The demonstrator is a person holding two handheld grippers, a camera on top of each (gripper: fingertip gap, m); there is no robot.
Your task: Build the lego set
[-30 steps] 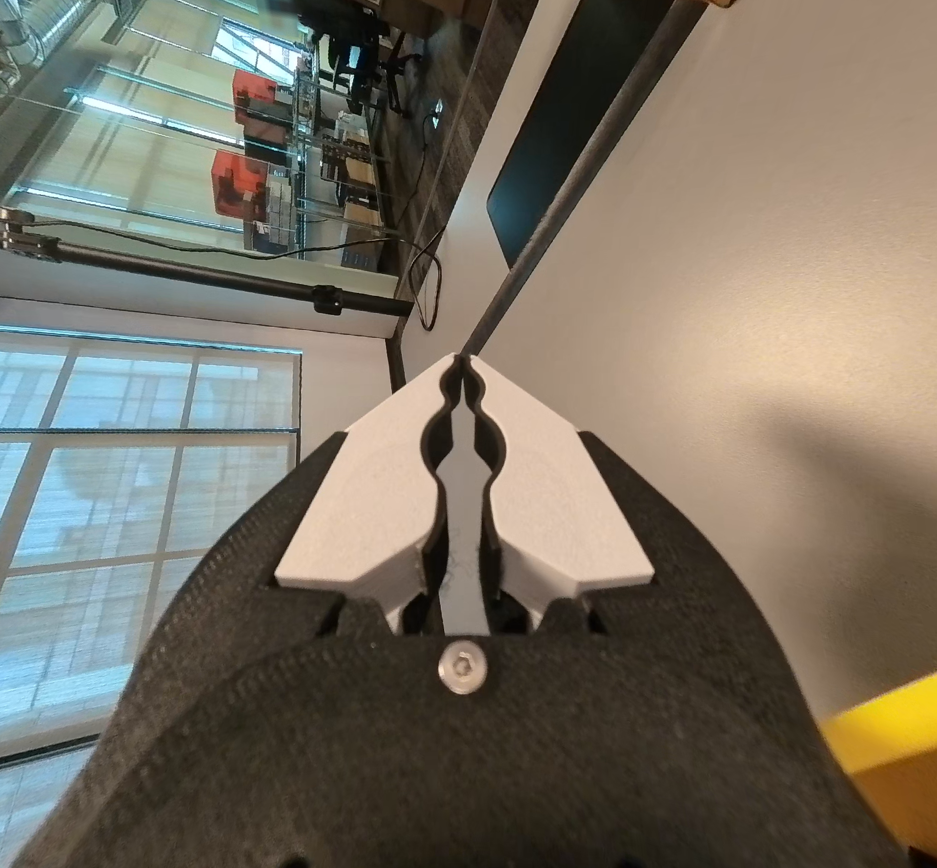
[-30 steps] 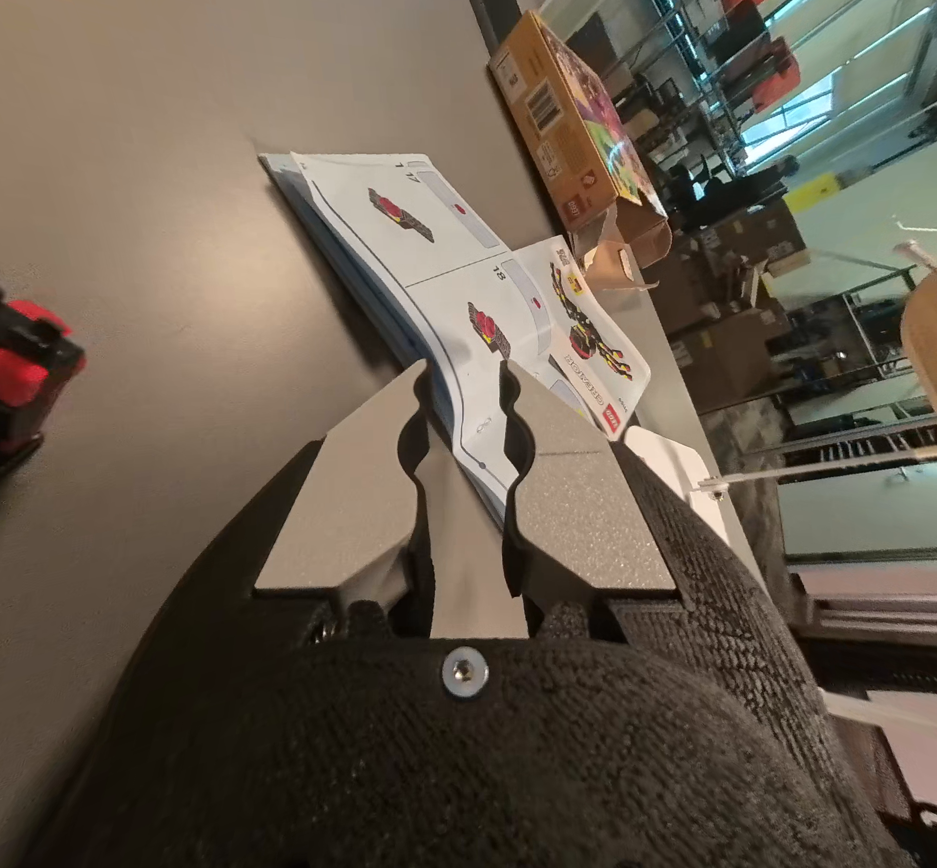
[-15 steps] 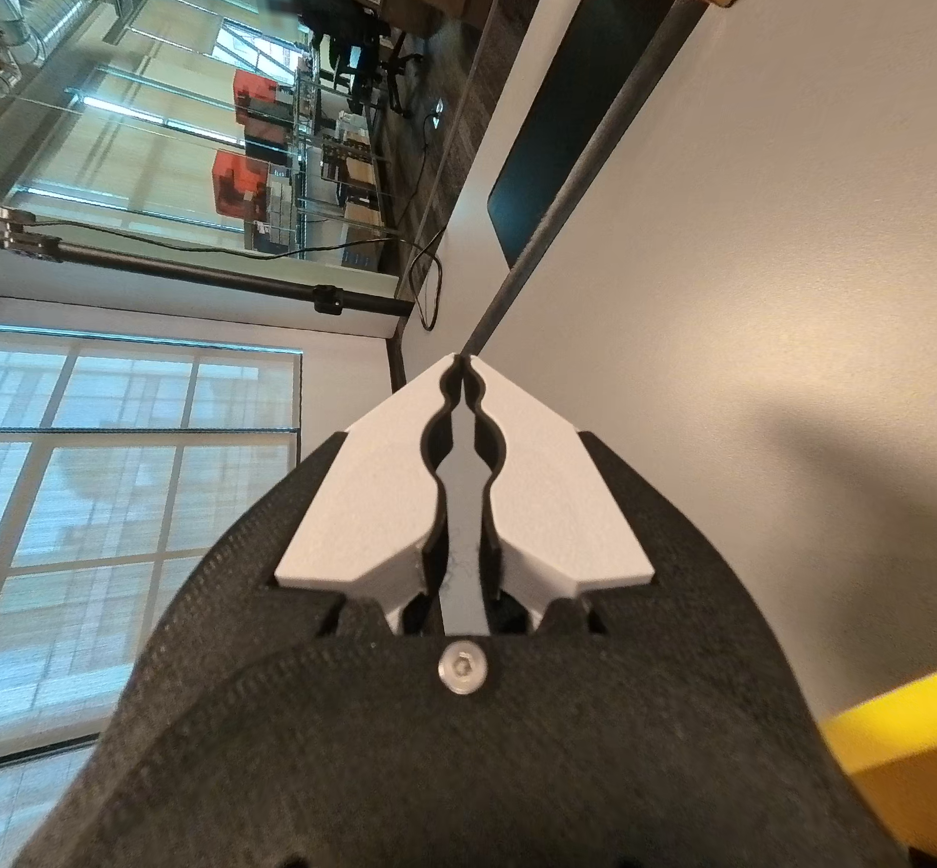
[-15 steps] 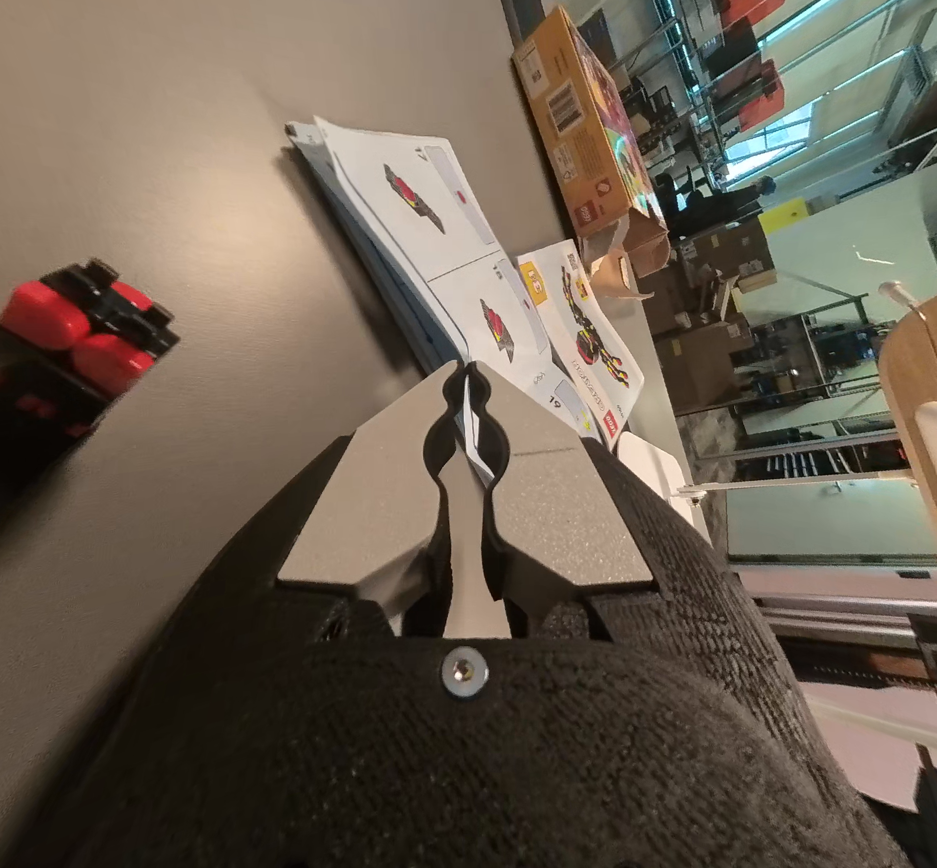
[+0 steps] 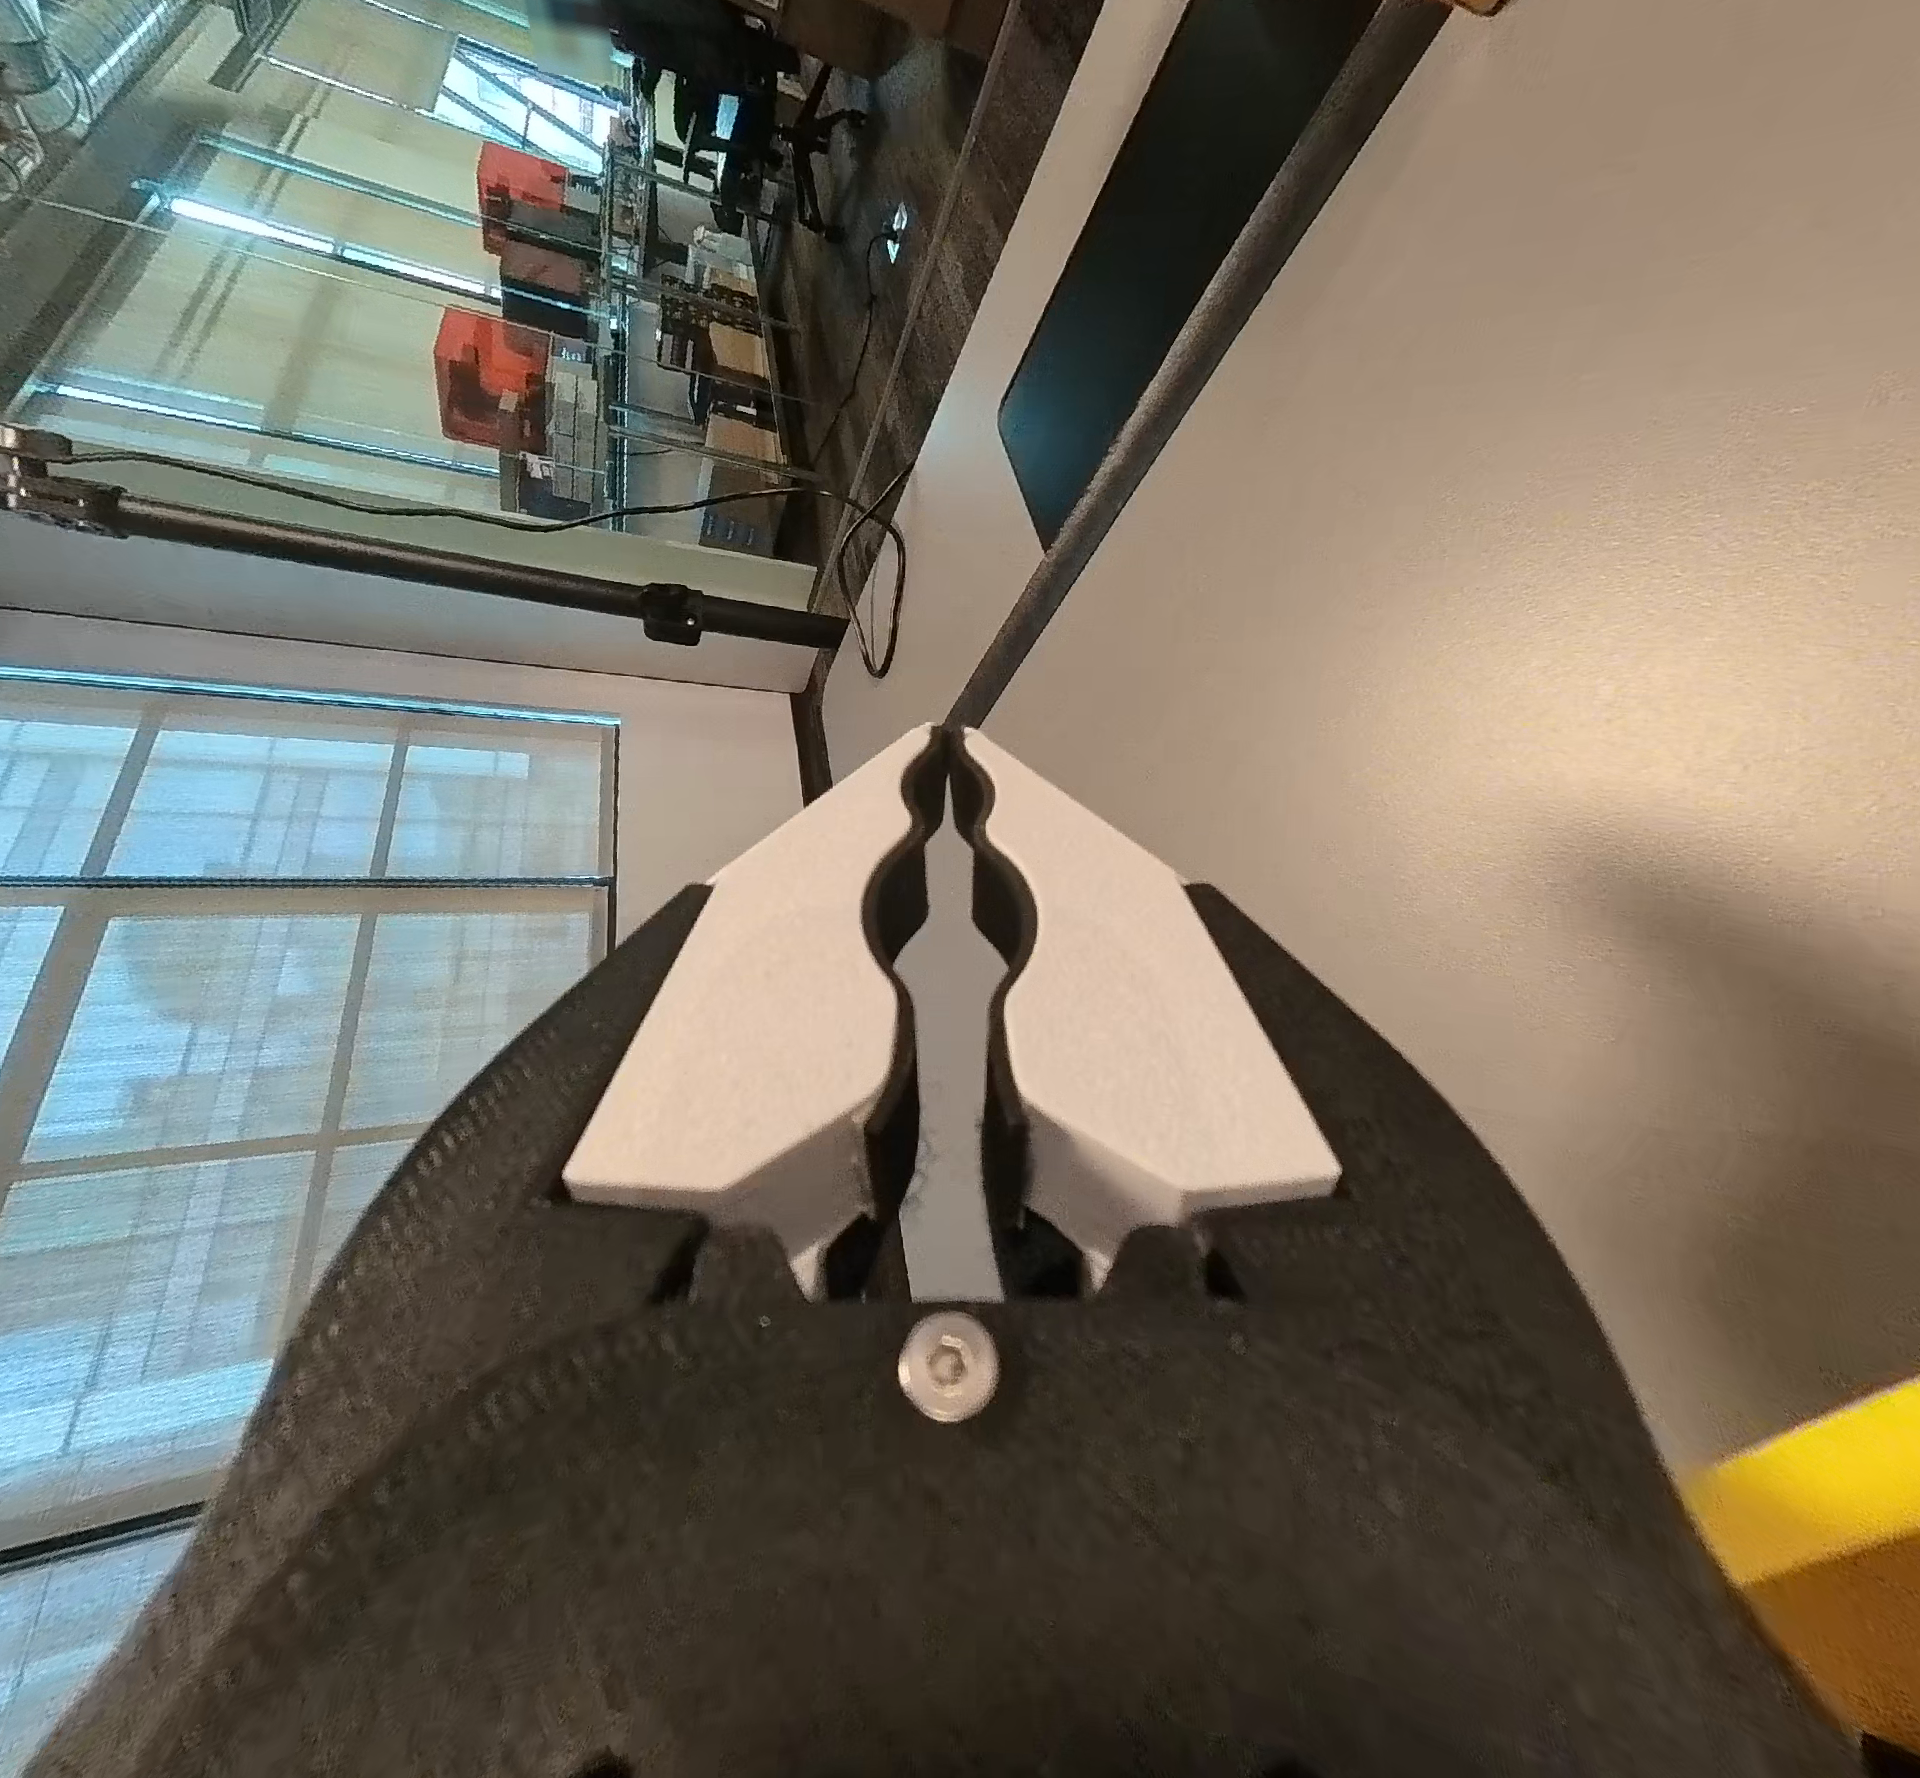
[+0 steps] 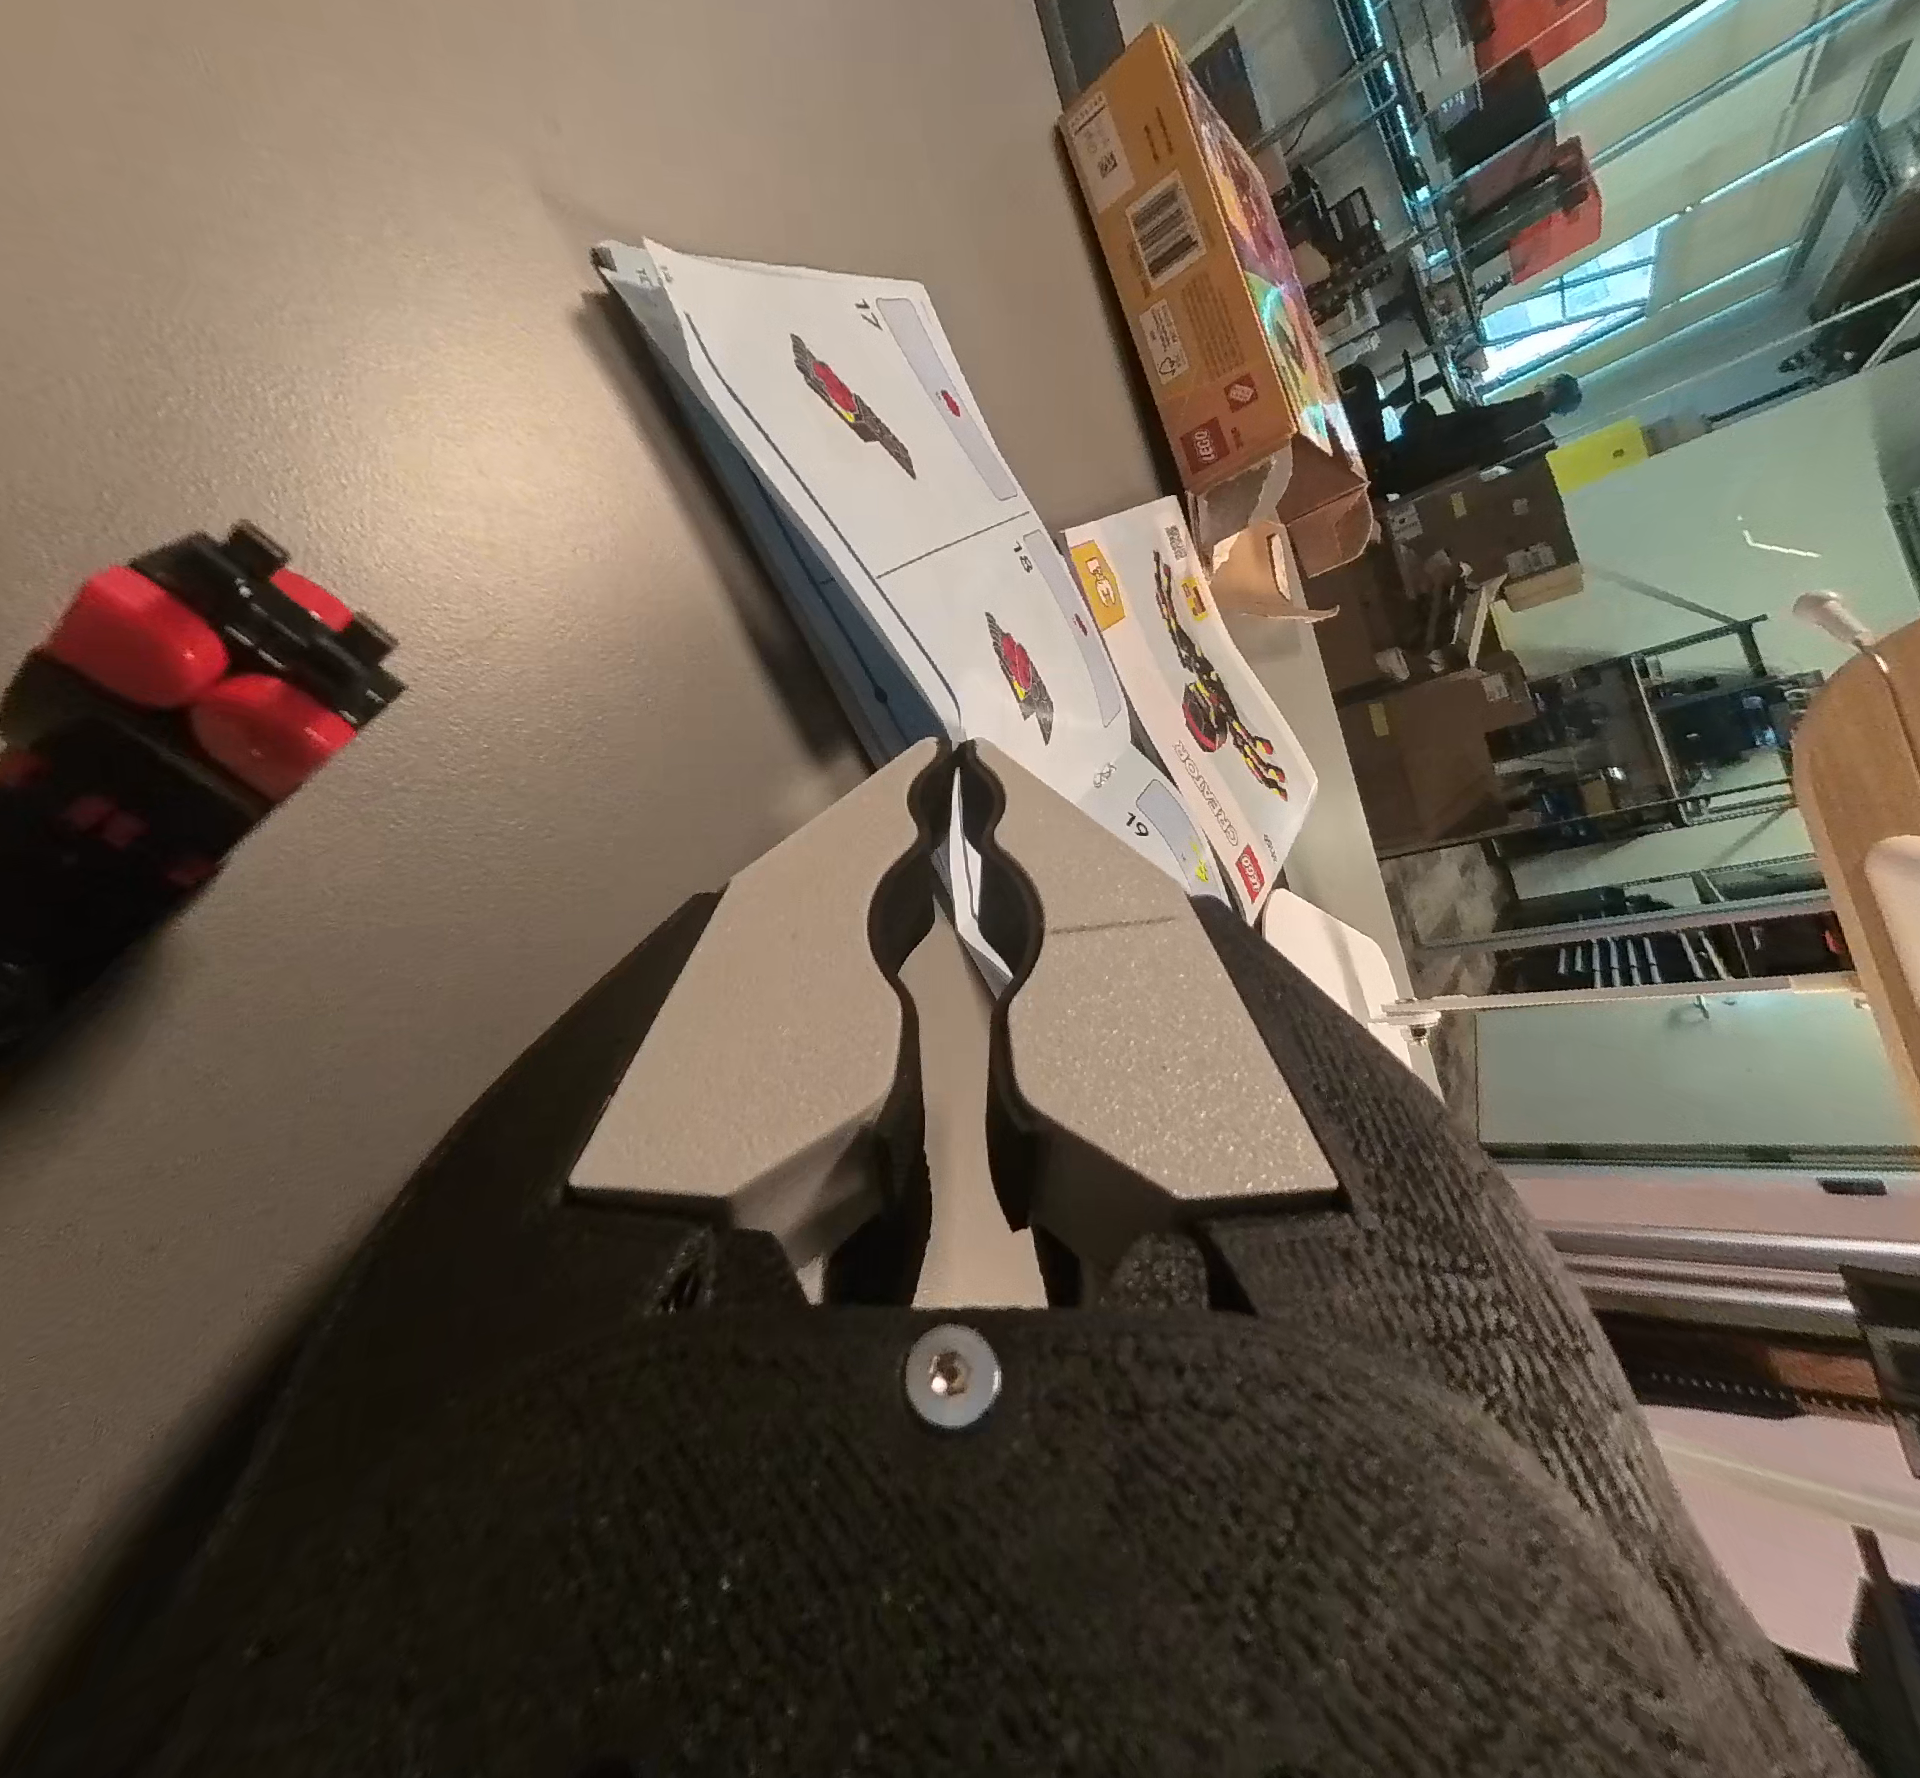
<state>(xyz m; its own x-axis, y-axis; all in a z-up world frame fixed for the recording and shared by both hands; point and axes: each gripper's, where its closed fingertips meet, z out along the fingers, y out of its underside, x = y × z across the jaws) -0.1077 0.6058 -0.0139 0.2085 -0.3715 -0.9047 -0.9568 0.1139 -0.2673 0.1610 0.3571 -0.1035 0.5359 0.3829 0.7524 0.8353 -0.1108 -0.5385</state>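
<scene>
The thin, bendy paper lego instruction booklet [image 6: 831, 440] lies just ahead of the right gripper [image 6: 956, 760], which pinches its page edge; grip lightly, since paper tears.

1. Table [image 6: 416, 170]: plain grey-beige, with a dark edge.
2. Lego build [image 6: 197, 679]: black with glossy red rounded pieces.
3. Booklet [image 6: 862, 440]: white and pale blue pages with small red, black and yellow drawings.
4. Leaflet [image 6: 1216, 689]: white, with a black, red and yellow figure and a yellow square.
5. Box [image 6: 1174, 274]: tan-orange sides, multicoloured front.
6. Right gripper [image 6: 956, 749]: grey fingers, black body.
7. Left gripper [image 5: 948, 736]: white fingers, black body.
</scene>
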